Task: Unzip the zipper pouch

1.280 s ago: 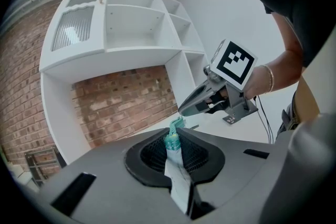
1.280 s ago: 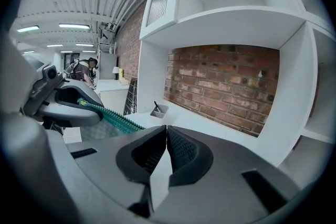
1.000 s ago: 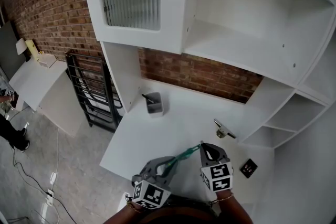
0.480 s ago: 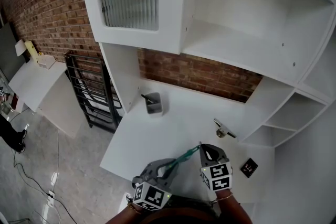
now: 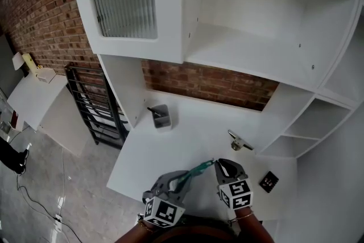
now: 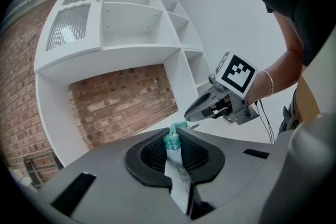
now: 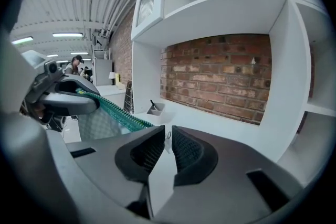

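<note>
Above the near edge of the white tabletop [image 5: 187,136], the zipper pouch [image 5: 194,171] is stretched between 2 sets of tongs. The left tongs [image 5: 183,178] are clamped on its teal end, and the right tongs [image 5: 215,163] are pinched on what looks like the small metal zipper pull [image 7: 168,135]. The teeth between them look meshed, so I judge the unzipping barely begun, with nearly the whole track left to open.

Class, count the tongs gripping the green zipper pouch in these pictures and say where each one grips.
2. The left tongs pinch the zipper pouch at one end; the right tongs pinch the zipper pull at the other end. None seem hidden.
</note>
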Demonstrator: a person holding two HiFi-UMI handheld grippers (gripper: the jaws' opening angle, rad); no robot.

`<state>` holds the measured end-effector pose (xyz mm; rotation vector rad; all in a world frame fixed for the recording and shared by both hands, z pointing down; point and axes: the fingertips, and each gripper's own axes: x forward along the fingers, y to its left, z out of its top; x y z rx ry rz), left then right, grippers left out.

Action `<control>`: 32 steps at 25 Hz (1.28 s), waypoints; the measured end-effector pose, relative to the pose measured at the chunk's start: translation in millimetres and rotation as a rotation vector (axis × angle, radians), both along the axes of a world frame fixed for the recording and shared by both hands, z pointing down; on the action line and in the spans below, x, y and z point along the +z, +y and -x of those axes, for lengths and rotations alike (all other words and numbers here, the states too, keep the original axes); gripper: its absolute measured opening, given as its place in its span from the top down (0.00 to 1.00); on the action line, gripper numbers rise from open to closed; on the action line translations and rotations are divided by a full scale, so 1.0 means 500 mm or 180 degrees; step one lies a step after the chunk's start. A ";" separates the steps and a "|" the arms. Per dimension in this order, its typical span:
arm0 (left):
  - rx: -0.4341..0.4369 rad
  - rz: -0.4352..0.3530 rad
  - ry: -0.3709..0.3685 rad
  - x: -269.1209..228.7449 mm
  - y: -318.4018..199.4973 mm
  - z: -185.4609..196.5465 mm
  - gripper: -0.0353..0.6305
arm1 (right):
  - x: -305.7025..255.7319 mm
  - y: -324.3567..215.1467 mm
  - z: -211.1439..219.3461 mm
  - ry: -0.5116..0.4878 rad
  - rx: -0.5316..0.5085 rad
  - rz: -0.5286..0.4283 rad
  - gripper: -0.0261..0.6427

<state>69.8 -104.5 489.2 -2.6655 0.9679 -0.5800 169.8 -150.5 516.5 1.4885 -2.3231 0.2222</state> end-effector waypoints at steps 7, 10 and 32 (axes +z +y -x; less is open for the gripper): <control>-0.0019 0.0071 0.0108 -0.021 -0.057 -0.012 0.91 | -0.012 -0.003 -0.045 -0.0108 0.0126 -0.0041 0.91; -0.0015 -0.0023 0.0129 -0.043 -0.103 -0.024 0.91 | -0.010 -0.004 -0.074 -0.0097 0.0231 -0.0030 0.91; -0.0267 0.0035 0.0486 0.004 -0.480 -0.081 0.91 | 0.035 0.052 -0.165 -0.0104 0.0605 0.0246 0.92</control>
